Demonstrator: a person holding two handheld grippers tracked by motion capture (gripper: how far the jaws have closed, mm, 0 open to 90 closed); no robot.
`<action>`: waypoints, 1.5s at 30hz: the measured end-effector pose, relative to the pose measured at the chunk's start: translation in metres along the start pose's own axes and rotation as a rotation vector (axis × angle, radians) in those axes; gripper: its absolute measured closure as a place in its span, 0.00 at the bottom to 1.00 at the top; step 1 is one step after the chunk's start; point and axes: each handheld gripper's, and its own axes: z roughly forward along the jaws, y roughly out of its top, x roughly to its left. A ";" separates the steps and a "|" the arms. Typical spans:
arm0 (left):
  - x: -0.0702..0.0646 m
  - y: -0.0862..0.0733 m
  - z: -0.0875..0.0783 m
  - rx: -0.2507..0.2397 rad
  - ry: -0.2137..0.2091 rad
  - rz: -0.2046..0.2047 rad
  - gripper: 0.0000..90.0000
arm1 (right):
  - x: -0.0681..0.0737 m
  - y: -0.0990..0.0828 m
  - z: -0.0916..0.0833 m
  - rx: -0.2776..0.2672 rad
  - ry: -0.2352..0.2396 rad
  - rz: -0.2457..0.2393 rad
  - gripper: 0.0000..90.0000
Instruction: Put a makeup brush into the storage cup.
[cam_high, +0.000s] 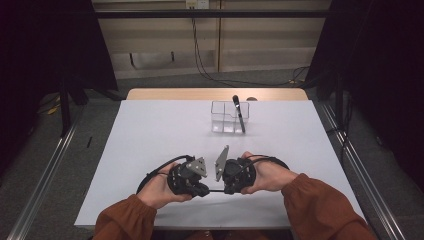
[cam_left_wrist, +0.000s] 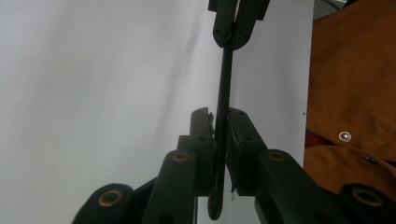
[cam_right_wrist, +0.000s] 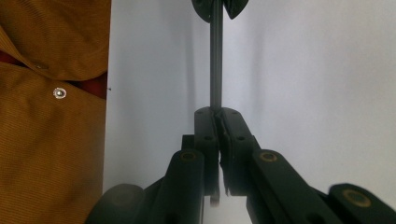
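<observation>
A thin black rod (cam_high: 216, 191) spans the short gap between my two grippers near the table's front edge. My left gripper (cam_high: 204, 191) is shut on one end of it and my right gripper (cam_high: 227, 190) is shut on the other. In the left gripper view the jaws (cam_left_wrist: 220, 116) clamp the rod (cam_left_wrist: 226, 79), which runs up to the right gripper (cam_left_wrist: 232, 35). In the right gripper view the jaws (cam_right_wrist: 215, 114) pinch the rod (cam_right_wrist: 215, 65), and the left gripper (cam_right_wrist: 218, 11) holds its far tip.
A clear plastic organiser (cam_high: 222, 122) stands at the back of the white table (cam_high: 150, 130), with a black pen (cam_high: 239, 112) leaning in its right compartment. Orange sleeves (cam_high: 320, 205) come in from the bottom edge. Metal rails flank the table.
</observation>
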 end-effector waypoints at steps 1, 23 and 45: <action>0.000 0.000 0.001 0.003 -0.003 0.001 0.91 | 0.000 0.000 0.000 -0.001 -0.001 0.003 0.96; 0.000 -0.002 -0.001 -0.030 -0.017 -0.019 0.95 | -0.006 -0.014 0.000 -0.092 -0.005 0.092 0.56; 0.004 -0.016 -0.008 -0.069 -0.018 -0.060 0.95 | -0.014 -0.043 -0.005 -0.225 -0.085 0.266 0.14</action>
